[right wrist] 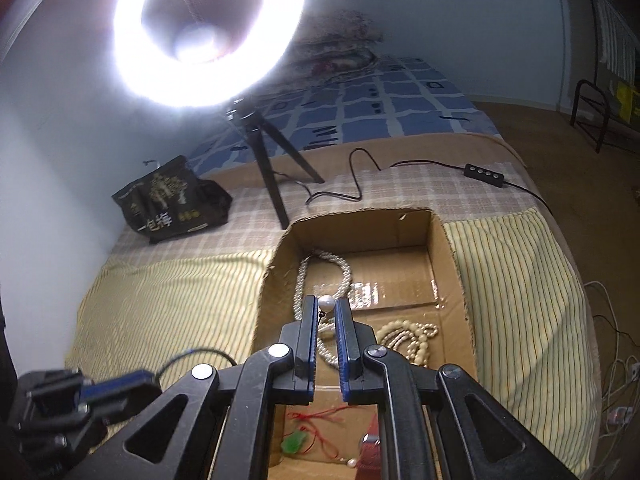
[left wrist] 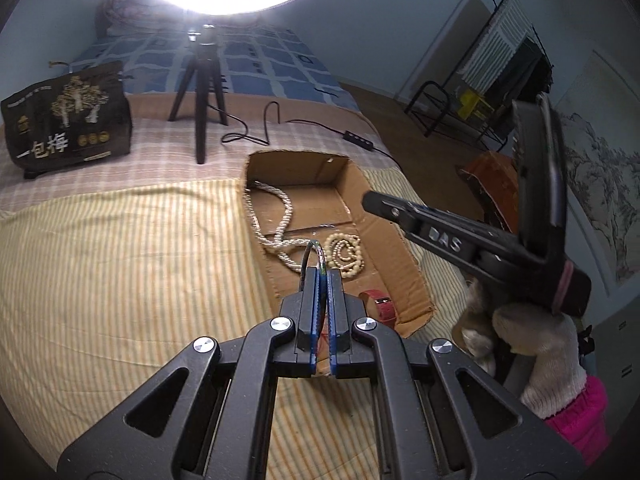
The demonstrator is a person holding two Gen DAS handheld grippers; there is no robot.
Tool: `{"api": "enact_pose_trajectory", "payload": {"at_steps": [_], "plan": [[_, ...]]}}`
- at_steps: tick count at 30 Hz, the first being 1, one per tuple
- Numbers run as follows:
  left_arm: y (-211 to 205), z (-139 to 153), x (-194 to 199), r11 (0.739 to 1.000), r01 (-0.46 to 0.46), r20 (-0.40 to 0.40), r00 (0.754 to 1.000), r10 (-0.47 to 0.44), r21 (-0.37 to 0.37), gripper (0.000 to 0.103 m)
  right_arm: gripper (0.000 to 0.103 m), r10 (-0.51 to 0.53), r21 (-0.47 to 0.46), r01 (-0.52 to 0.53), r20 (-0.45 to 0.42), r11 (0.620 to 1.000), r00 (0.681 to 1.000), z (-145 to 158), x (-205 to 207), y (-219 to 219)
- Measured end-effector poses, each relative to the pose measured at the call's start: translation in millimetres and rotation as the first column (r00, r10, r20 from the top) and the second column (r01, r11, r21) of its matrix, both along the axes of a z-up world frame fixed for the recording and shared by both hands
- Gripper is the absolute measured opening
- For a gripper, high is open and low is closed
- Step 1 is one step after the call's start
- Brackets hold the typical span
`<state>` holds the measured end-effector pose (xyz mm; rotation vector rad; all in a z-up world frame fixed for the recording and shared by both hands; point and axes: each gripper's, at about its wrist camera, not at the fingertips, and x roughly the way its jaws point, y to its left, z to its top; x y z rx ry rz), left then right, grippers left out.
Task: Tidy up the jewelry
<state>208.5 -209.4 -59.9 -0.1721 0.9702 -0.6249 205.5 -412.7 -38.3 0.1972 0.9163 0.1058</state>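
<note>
Home bedroom, bed (left wrist: 260, 60) with blue patchwork quilt, clothes rack (left wrist: 508, 52) by the wall

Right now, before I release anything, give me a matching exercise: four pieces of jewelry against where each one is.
Things:
1. bangle
2. single pearl
3. cream bead strand
4. green pendant

Places:
A. coiled on the floor of the cardboard box
B. held in the left tongs
C. on a red cord at the box's near end
D. held in the right tongs

Pairs: 1-B, 2-D, 3-A, 4-C
</note>
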Motion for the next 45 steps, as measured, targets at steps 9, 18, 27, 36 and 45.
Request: {"api": "enact_pose_trajectory", "payload": {"at_steps": [9,18,27,36,45], "plan": [[-29.9,-12.3,6.7,0.999,0.034,-0.012,0.999,-0.034,0.011,0.001,0.006,-0.014,0.0,0.014,-0.018,1.0,1.0,-15.6,23.7,-14.7],[-45.3,-23.4,10.0,0.998,0.049,-0.003,0.999,-0.049,0.049,0.001,0.007,-0.024,0.021,0.025,-0.027,0.999,0.999,-28.6,41.5,-21.7],[-51.5,-23.0,5.3,0.995,0.062,0.031,0.997,-0.065,0.082,0.001,0.007,-0.024,0.019,0.025,-0.024,1.0,0.999,-30.2,46.9,-18.6],[-53.5,-21.4,3.3,0.993,0.075,0.047,0.996,-0.079,0.09,0.001,0.03,-0.037,0.007,0.037,-0.019,0.999,0.999,-30.6,45.1,-20.9],[-53.9,-16.8,-4.3,0.989,0.071,0.085,0.993,-0.082,0.126,0.036,0.088,-0.075,-0.059,0.076,0.013,0.995,0.997,-22.6,41.8,-18.5]]}}
